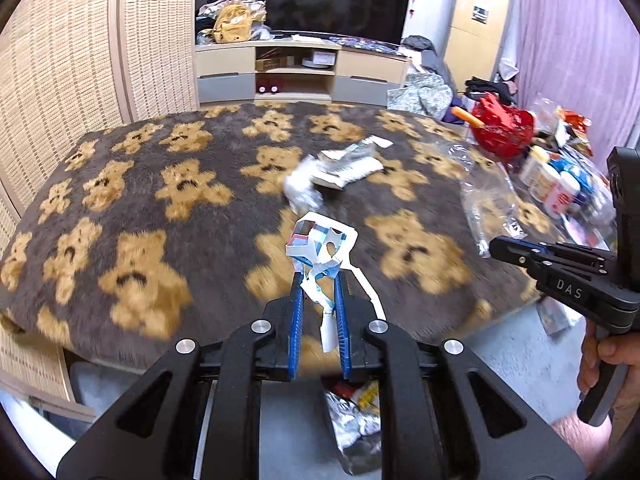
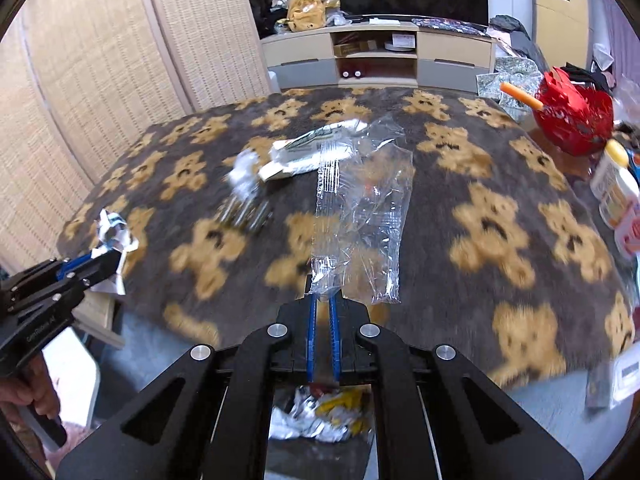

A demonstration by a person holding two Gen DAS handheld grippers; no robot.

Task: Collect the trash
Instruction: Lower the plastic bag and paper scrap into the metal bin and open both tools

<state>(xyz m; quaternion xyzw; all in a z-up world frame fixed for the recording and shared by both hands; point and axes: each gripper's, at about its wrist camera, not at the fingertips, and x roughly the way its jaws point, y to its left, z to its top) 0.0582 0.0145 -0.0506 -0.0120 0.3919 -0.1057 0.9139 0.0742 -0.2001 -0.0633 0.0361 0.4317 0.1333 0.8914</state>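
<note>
My left gripper [image 1: 318, 280] is shut on a torn white and blue paper package [image 1: 320, 242], held above the near edge of the teddy-bear blanket [image 1: 160, 200]; the same package [image 2: 114, 232] shows at the left of the right wrist view. My right gripper [image 2: 323, 298] is shut on the corner of a clear plastic wrapper [image 2: 360, 208] that hangs over the blanket. From the left wrist view the right gripper [image 1: 496, 246] holds that wrapper [image 1: 484, 196] at the right. More trash lies on the blanket: a crumpled white tissue [image 1: 302, 190] and a flat white packet [image 1: 348, 162].
Silver and yellow wrappers [image 2: 320, 412] lie below both grippers on the floor. A red bowl [image 2: 572, 116] and several bottles [image 1: 556, 184] crowd the right edge. A TV cabinet [image 1: 296, 68] stands behind and a woven screen [image 1: 80, 60] at the left.
</note>
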